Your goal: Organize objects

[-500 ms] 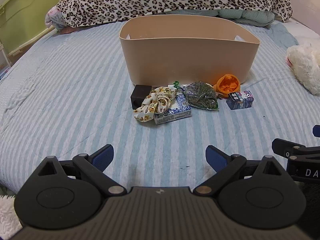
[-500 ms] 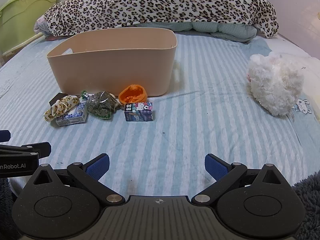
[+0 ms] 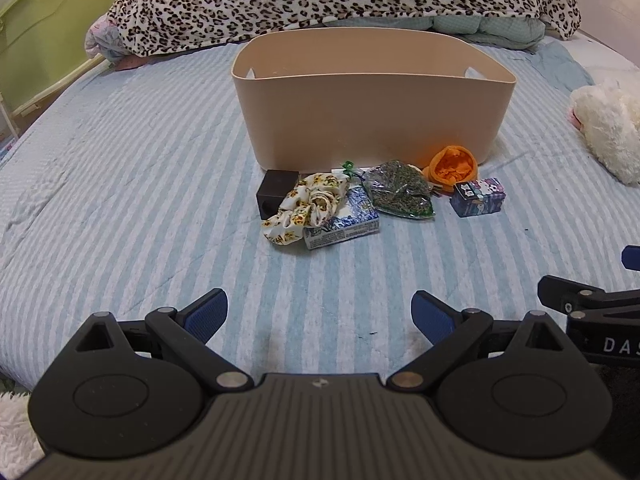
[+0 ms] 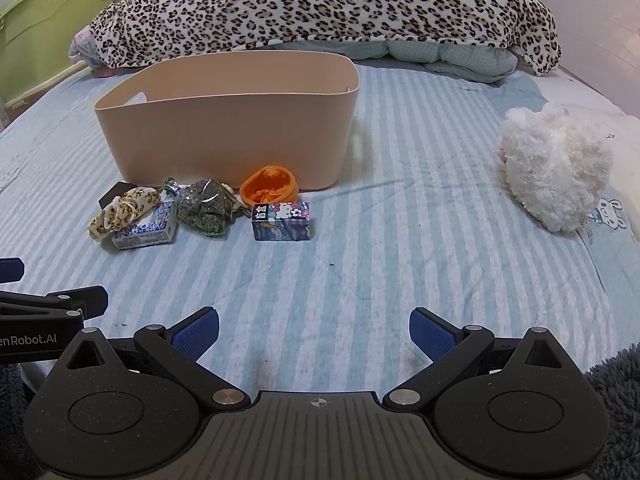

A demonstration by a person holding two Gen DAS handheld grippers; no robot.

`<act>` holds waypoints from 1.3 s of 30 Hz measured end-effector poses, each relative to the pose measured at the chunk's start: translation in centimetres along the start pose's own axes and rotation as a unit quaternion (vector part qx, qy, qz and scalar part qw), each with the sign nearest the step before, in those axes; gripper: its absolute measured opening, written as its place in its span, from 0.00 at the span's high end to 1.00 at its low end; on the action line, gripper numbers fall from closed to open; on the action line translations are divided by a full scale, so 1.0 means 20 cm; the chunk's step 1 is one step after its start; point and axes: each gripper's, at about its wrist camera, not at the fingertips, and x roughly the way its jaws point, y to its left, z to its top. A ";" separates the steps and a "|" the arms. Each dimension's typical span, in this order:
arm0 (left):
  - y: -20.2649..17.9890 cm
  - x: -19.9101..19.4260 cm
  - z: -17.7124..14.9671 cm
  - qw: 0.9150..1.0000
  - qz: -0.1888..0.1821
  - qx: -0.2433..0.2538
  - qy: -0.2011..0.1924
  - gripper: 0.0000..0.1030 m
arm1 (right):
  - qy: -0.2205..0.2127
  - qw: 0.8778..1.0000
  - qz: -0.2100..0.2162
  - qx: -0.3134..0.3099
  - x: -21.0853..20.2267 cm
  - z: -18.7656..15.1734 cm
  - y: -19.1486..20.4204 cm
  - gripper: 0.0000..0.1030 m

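A: Where do your tools stand?

B: Your left tool (image 3: pixel 319 314) is spread wide with nothing between its blue pads, low over the striped bedspread (image 3: pixel 120 184). Your right tool (image 4: pixel 314 330) is just as wide apart and just as bare. Each shows at the edge of the other's view, side by side.

A: And the things to sort?

B: Take the beige tub (image 3: pixel 372 120) as your mark. All of them lie on the bed along its near wall. At its left corner sits a small black box (image 3: pixel 274 194), and against that a sunflower scrunchie (image 3: pixel 308 208) draped over a blue-and-white carton (image 3: pixel 348 224). Toward the tub's middle lies a clear bag of green bits (image 3: pixel 400 192), touching the carton's far corner. By the tub's right corner an orange pouch (image 3: pixel 452 166) leans at the wall, and just in front of it stands a cartoon-printed box (image 3: pixel 478 197), apart from the bag.

A: Anything else around?

B: A white plush toy (image 4: pixel 556 172) lies well to the tub's right, and a leopard-print blanket (image 4: pixel 320 4) is heaped behind it.
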 end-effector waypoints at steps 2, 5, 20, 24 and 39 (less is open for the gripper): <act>0.01 0.00 0.00 1.000 -0.002 -0.004 -0.004 0.05 | 0.000 1.000 0.001 0.000 0.00 0.00 0.00 0.00; 0.01 0.00 0.01 1.000 0.002 -0.002 -0.010 0.04 | 0.001 1.000 0.000 0.000 0.00 0.00 0.00 0.00; 0.01 0.04 0.05 1.000 -0.008 -0.030 0.004 0.05 | 0.009 1.000 -0.008 -0.011 0.00 0.05 0.01 0.00; 0.01 0.05 0.06 0.999 -0.011 -0.035 0.009 0.05 | 0.014 1.000 -0.006 -0.008 0.00 0.06 0.00 0.00; 0.10 0.07 0.08 0.997 -0.002 -0.069 0.031 0.05 | 0.030 0.999 0.010 -0.003 0.02 0.14 0.01 0.02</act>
